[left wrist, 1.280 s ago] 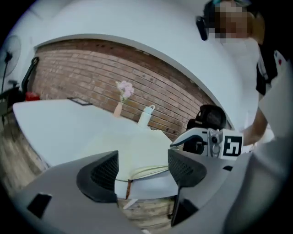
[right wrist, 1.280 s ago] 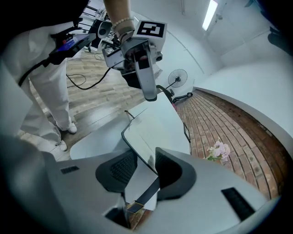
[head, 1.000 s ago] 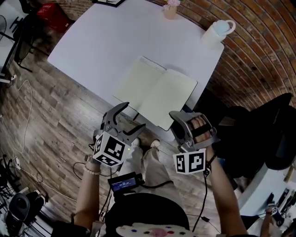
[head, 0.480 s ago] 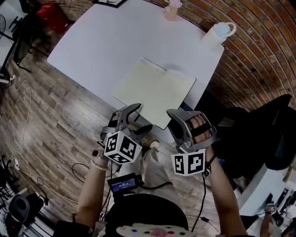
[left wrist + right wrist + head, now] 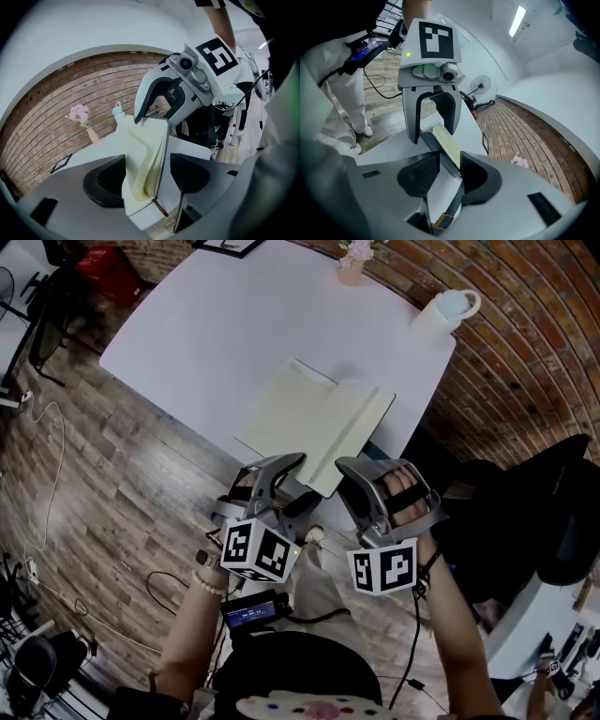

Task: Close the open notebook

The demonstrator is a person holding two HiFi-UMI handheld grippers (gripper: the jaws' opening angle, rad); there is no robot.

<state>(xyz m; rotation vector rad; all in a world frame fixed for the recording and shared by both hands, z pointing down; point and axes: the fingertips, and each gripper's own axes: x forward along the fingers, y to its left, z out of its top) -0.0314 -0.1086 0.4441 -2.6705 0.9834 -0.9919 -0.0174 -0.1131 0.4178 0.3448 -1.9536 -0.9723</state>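
The cream-paged notebook (image 5: 295,413) lies open on the white table (image 5: 216,324). Its right half (image 5: 354,427) is tilted up off the table. My right gripper (image 5: 345,480) has that raised half (image 5: 445,143) between its pads, which press on the cover and pages; the jaws are opening slightly. A dark elastic strap (image 5: 452,206) hangs below it. My left gripper (image 5: 306,478) is at the notebook's near edge. In the left gripper view its jaws (image 5: 150,173) straddle the notebook's spine end (image 5: 140,159) and are closing, with a gap still showing at the pads.
A white mug (image 5: 441,307) stands at the table's far right corner, with a small vase of pink flowers (image 5: 352,263) to its left and a dark frame (image 5: 225,245) beyond. The table's near edge is just under the grippers. The brick floor and a dark chair (image 5: 525,512) lie to the right.
The notebook's right half has risen from flat to tilted up. My left gripper has moved right, up to the notebook's near edge, and rolled. The right gripper has lifted a little.
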